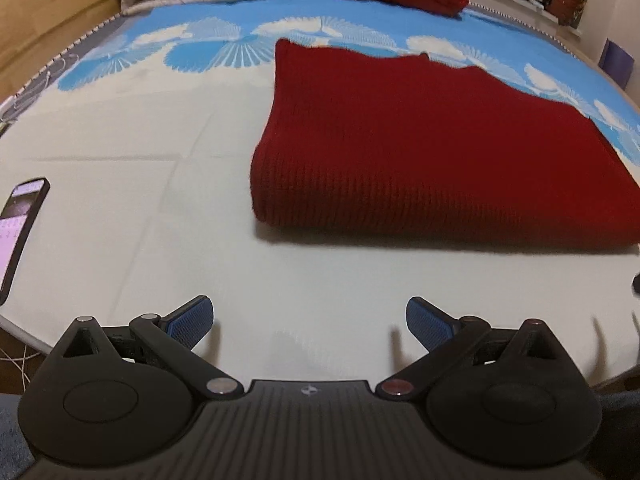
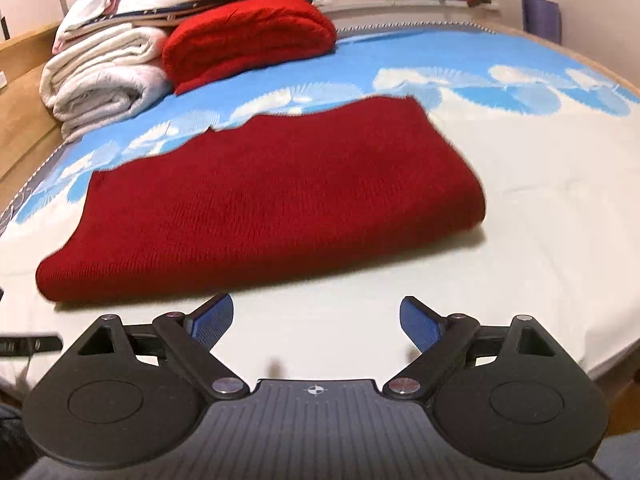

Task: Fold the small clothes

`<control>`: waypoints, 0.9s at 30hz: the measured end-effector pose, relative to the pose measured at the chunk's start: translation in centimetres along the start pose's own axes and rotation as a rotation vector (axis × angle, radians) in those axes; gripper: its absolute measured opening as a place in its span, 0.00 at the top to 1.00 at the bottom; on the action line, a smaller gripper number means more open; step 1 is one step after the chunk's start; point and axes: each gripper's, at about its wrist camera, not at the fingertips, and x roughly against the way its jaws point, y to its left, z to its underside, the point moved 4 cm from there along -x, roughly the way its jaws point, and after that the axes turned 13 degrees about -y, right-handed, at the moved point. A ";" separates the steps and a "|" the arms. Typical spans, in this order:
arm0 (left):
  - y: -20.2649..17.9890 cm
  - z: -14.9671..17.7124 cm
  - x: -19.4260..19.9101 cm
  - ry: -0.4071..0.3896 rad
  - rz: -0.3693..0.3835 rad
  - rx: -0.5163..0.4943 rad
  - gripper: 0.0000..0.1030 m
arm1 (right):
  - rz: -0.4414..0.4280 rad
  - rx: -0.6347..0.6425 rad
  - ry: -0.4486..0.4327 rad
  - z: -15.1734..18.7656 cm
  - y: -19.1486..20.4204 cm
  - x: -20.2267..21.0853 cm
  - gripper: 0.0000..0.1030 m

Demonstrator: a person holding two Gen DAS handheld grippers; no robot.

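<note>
Folded red knit (image 2: 256, 196) lies ahead of both tools, long axis crosswise; right tool (image 2: 316, 320) nearer; left tool (image 1: 310, 318) likewise apart, empty.

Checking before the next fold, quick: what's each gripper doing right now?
Left gripper: open, holding nothing.
Right gripper: open, holding nothing, clear of the dark red knit.

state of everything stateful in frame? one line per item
dark red knit garment: folded flat on the bed, held by neither gripper
left gripper: open, nothing between the pads
right gripper: open, nothing between the pads
phone: screen lit, lying at the bed's left edge
bright red knit: folded, set by the white bedding
white bedding: folded in a stack
</note>
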 end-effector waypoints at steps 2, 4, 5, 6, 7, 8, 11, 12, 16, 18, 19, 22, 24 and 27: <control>-0.2 0.0 0.0 -0.018 0.001 0.004 0.00 | 0.008 0.008 -0.003 0.0 0.0 -0.6 0.12; -0.2 0.2 -0.5 -0.014 0.008 -0.002 0.00 | 0.023 -0.001 -0.002 -0.2 -0.1 -1.2 0.12; 0.0 0.1 -0.9 -0.006 0.005 -0.002 0.00 | 0.032 -0.013 0.008 -0.2 -0.4 -1.5 0.12; 0.1 0.1 -1.1 -0.001 0.006 0.007 0.00 | 0.039 -0.030 0.021 -0.1 -0.6 -1.9 0.12; 0.2 0.2 -1.2 0.002 0.007 0.014 0.00 | 0.043 -0.053 0.032 -0.1 -0.8 -2.3 0.12; 0.4 0.0 -1.3 0.003 0.009 0.021 0.00 | 0.042 -0.073 0.043 0.0 -1.1 -2.6 0.12; 0.4 -0.2 -1.7 0.003 0.011 0.021 0.00 | 0.037 -0.117 0.063 0.0 -1.3 -3.3 0.12; 0.3 -0.3 -1.9 0.005 0.013 0.020 0.00 | 0.038 -0.120 0.065 0.0 -1.3 -3.5 0.12; -0.1 -0.4 -2.3 0.017 0.033 0.018 0.00 | 0.038 -0.101 0.068 0.1 -1.0 -3.7 0.12; -0.5 -0.5 -2.4 0.016 0.040 0.009 0.00 | 0.038 -0.097 0.072 0.1 -1.0 -3.8 0.12; -0.6 -0.6 -2.4 0.015 0.043 0.005 0.00 | 0.038 -0.098 0.075 0.2 -1.0 -3.9 0.12; -0.8 -0.6 -2.5 0.015 0.049 0.004 0.00 | 0.042 -0.107 0.080 0.2 -1.1 -4.1 0.12; -0.8 -0.6 -2.5 0.016 0.048 0.004 0.00 | 0.043 -0.113 0.079 0.1 -1.1 -4.1 0.12; -0.8 -0.5 -2.6 0.019 0.048 0.007 0.00 | 0.045 -0.127 0.076 0.1 -1.4 -4.0 0.12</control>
